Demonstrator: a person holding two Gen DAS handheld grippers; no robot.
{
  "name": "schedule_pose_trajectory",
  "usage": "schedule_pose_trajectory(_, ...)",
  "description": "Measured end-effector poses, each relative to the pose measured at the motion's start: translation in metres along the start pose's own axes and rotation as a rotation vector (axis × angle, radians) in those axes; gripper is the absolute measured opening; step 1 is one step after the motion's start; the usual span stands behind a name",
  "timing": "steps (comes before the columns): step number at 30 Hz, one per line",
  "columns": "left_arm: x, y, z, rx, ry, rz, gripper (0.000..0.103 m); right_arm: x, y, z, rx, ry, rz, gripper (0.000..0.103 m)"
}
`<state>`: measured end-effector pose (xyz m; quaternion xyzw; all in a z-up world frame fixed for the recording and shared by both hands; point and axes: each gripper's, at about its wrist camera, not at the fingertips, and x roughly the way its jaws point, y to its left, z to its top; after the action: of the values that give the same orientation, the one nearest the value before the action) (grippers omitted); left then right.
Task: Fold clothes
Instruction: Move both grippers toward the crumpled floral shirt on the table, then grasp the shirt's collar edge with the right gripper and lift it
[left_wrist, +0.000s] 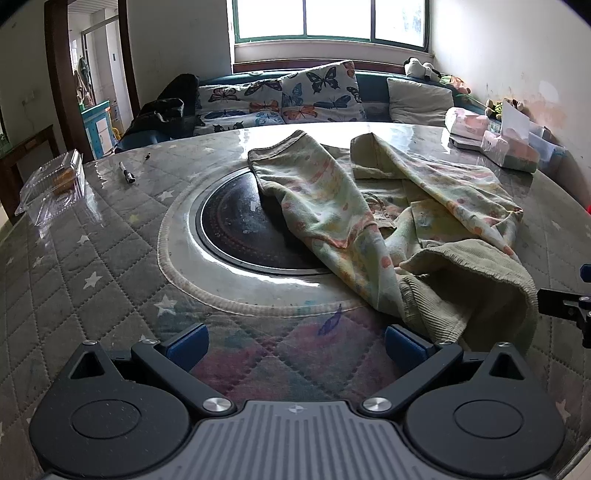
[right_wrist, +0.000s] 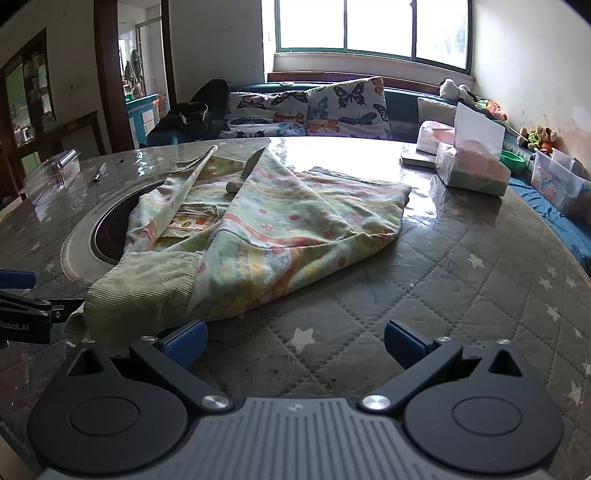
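My left gripper (left_wrist: 293, 345) and right gripper (right_wrist: 293, 341) hover with jaws spread, holding nothing — each flanking the ribbed waistband (right_wrist: 144, 288), ready to pinch it. The floral trousers (left_wrist: 369, 206) lie crumpled, partly over the round hotplate (left_wrist: 236, 225).

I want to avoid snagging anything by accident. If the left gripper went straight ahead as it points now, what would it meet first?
Probably bare table cover, then the round black plate. The left gripper is open; the garment lies just right of its line, though depth is unclear.
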<state>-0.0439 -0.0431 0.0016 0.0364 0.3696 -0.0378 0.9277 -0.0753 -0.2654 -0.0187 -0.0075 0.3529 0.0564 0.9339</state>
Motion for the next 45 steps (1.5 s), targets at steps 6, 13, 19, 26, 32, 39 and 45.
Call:
schedule_pose_trajectory(6,0.002,0.002,0.006,-0.002,-0.008,0.009,0.103,0.003,-0.002,0.004,-0.010,0.002,-0.007,0.103)
schedule_pose_trajectory(13,0.006,0.009,0.017,-0.010,-0.015,0.026,0.103,0.008,-0.005,0.013,-0.022,-0.001,-0.011,0.103)
schedule_pose_trajectory(19,0.009,0.014,0.030,-0.016,-0.028,0.031,0.103,0.014,-0.011,0.028,-0.038,-0.004,-0.014,0.103)
schedule_pose_trajectory(26,0.014,0.002,0.053,0.009,-0.061,0.003,0.103,0.029,-0.022,0.057,-0.045,-0.005,-0.024,0.097)
schedule_pose_trajectory(32,0.026,-0.020,0.065,0.056,-0.068,-0.055,0.103,0.053,-0.026,0.088,-0.058,0.006,-0.011,0.090)
schedule_pose_trajectory(39,0.042,-0.043,0.063,0.117,-0.045,-0.118,0.103,0.087,-0.015,0.128,-0.107,0.007,0.044,0.078)
schedule_pose_trajectory(45,0.052,-0.049,0.051,0.147,-0.014,-0.154,0.103,0.125,0.002,0.162,-0.146,0.019,0.097,0.072)
